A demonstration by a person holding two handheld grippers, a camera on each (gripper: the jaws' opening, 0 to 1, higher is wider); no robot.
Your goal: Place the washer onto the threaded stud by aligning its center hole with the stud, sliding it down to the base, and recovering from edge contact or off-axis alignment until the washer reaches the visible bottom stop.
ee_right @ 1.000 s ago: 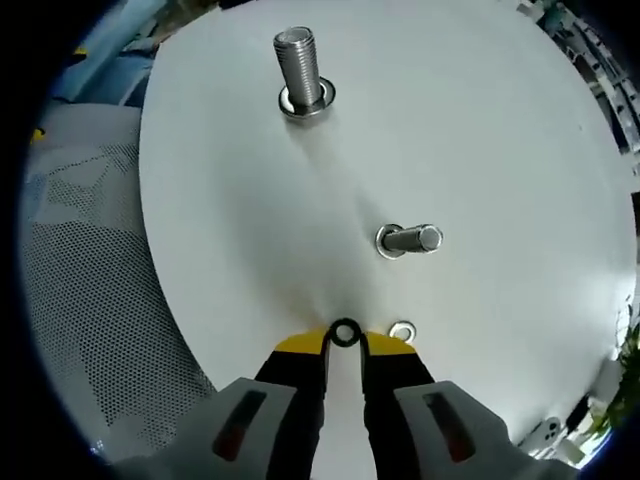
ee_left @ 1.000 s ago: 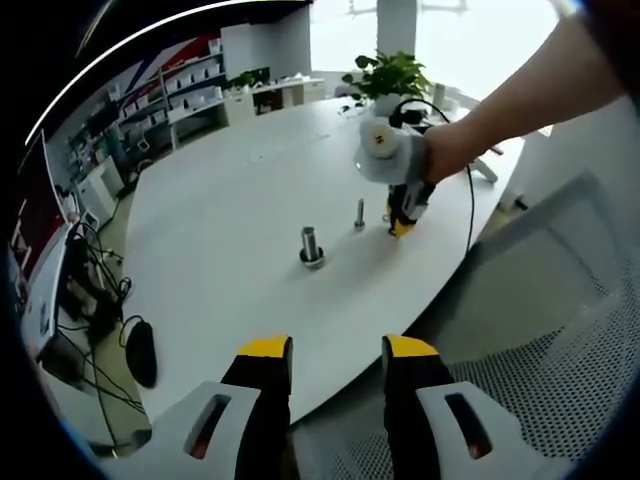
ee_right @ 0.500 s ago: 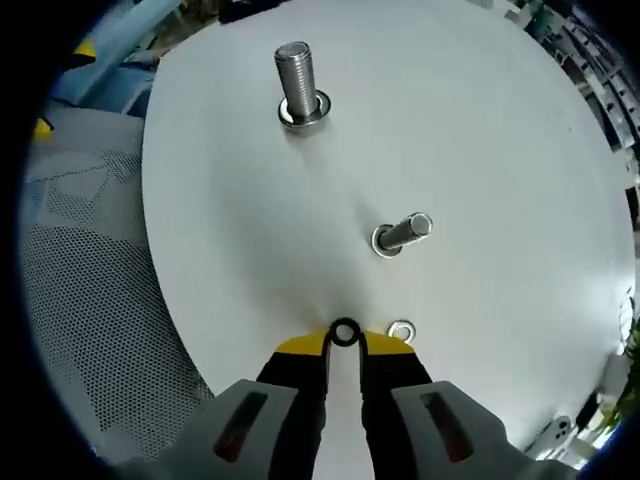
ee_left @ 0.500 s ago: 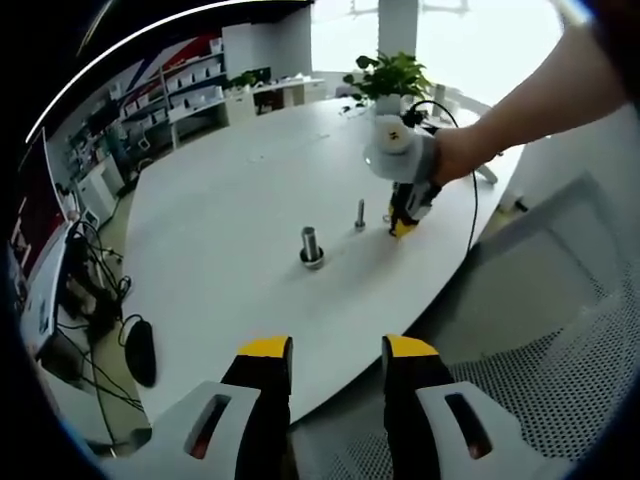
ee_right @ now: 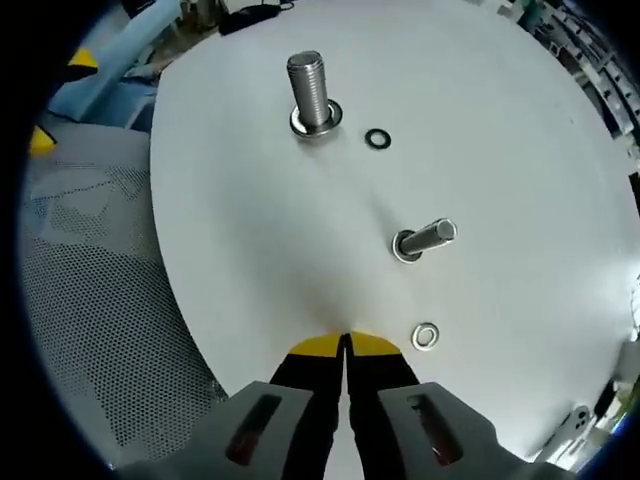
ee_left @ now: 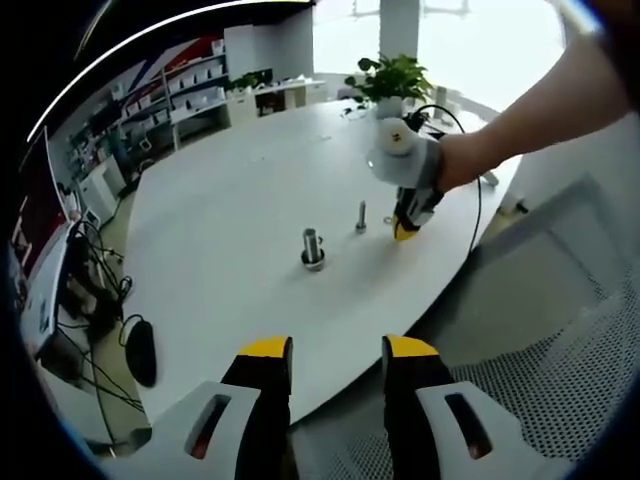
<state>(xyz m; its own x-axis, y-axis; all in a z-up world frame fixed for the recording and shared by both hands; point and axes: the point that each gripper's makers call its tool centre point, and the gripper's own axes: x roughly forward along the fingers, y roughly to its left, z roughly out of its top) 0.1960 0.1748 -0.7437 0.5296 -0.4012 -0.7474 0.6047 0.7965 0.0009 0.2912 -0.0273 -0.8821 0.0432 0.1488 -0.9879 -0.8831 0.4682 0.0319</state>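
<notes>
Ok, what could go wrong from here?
1. The small black ring washer lies flat on the white table, away from the shut right gripper; regrasping it may slip.
2. It sits close beside the thick threaded steel stud, which the jaws could knock.
3. The nearer silver washer could get grabbed instead.

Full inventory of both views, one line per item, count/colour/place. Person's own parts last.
table: 1, white, round, under everything
large stud: 1, silver, threaded, upright, far side of table in the right gripper view
small stud: 1, silver, nearer the right gripper
dark washer: 1, black, flat on table beside the large stud
silver washer: 1, flat on table near the right gripper's tips
plant: 1, green, far table edge
mesh chair: 1, grey, beside table
right gripper: yellow tips, jaws together, nothing between them
left gripper: yellow tips, jaws apart, off the table edge
forearm: 1, holds the right gripper
</notes>
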